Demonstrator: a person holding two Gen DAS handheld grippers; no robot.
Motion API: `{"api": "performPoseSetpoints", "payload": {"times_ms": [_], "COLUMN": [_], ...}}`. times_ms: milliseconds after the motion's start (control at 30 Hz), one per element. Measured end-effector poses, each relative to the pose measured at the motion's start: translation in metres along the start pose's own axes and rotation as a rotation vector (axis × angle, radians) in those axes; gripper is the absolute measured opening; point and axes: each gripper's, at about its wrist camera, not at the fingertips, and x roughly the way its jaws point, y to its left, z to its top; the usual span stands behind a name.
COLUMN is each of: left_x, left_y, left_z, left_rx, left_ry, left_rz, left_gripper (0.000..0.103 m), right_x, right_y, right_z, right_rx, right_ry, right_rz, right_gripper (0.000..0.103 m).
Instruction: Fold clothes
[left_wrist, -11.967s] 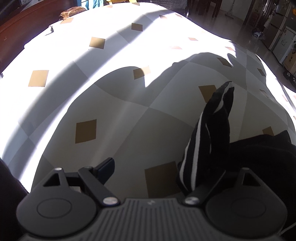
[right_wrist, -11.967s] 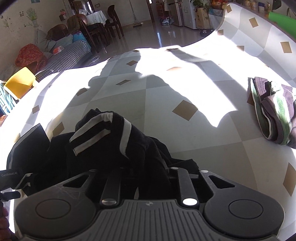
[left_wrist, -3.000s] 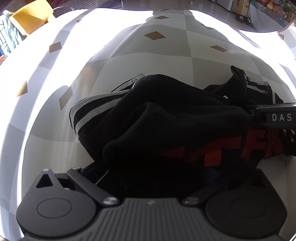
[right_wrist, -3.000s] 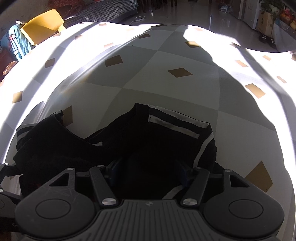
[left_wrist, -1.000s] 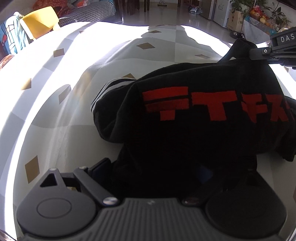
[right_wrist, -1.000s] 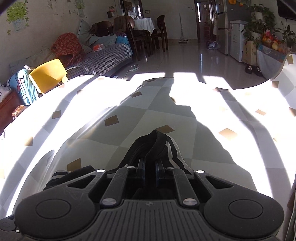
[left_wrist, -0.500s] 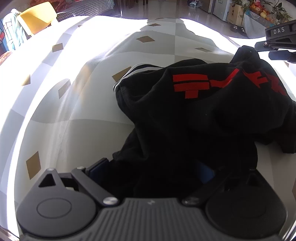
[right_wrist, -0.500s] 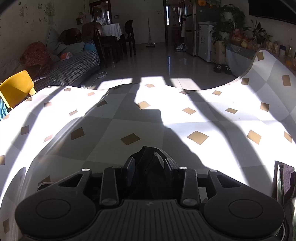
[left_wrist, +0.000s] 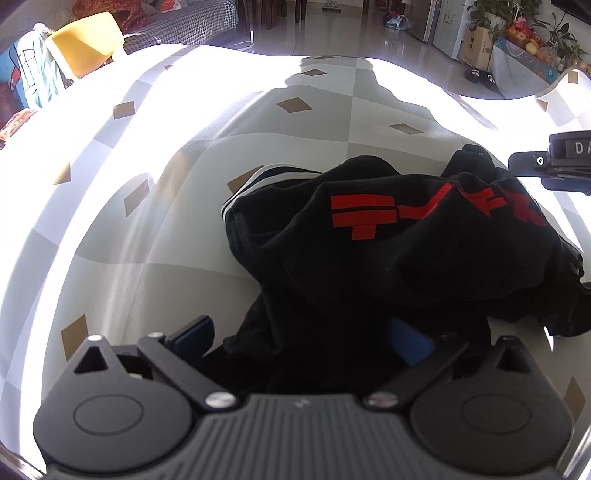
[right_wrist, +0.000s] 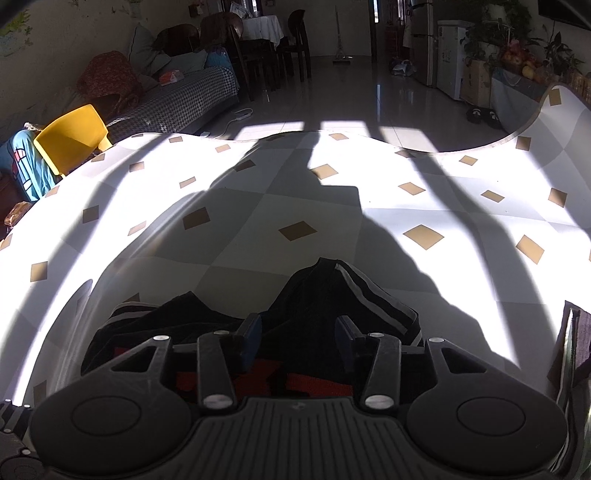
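Black red-lettered cotton garment (left_wrist: 388, 251) at lower centre slumps between both grippers' opening, unloaded jaws; the fold may collapse.

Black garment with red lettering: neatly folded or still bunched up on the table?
Bunched. The black garment lies in a rumpled heap on the table, its red lettering creased and a striped edge sticking out; no flat, squared fold shows.
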Motion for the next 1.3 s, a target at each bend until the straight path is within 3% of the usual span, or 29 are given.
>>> {"api": "performPoseSetpoints", "payload": {"times_ms": [300, 600, 733, 867, 1033, 1300], "left_x": [0.000, 0.004, 0.014, 0.025, 0.031, 0.035], "left_y": [-0.008, -0.018, -0.024, -0.019, -0.012, -0.010], "left_z": [0.008, 0.021, 0.023, 0.022, 0.021, 0.015], "left_rx": [0.007, 0.028, 0.048, 0.016, -0.011, -0.005], "left_ry": [-0.019, -0.054, -0.060, -0.042, -0.028, 0.003], "left_rz": [0.010, 0.022, 0.025, 0.011, -0.002, 0.004], "left_gripper": [0.103, 0.103, 0.094, 0.085, 0.078, 0.078], "right_x": [-0.003, 0.011, 0.023, 0.032, 0.042, 0.054], "right_y": [-0.002, -0.014, -0.018, -0.016, -0.011, 0.001], "right_z": [-0.015, -0.027, -0.032, -0.035, -0.035, -0.033], "right_rx": [-0.034, -0.023, 0.012, 0.005, -0.020, -0.041], "right_ry": [0.066, 0.149, 0.185, 0.192, 0.185, 0.176], "right_rz": [0.018, -0.020, -0.005, -0.008, -0.014, 0.005], "right_gripper": [0.046, 0.049, 0.048, 0.027, 0.015, 0.015]}}
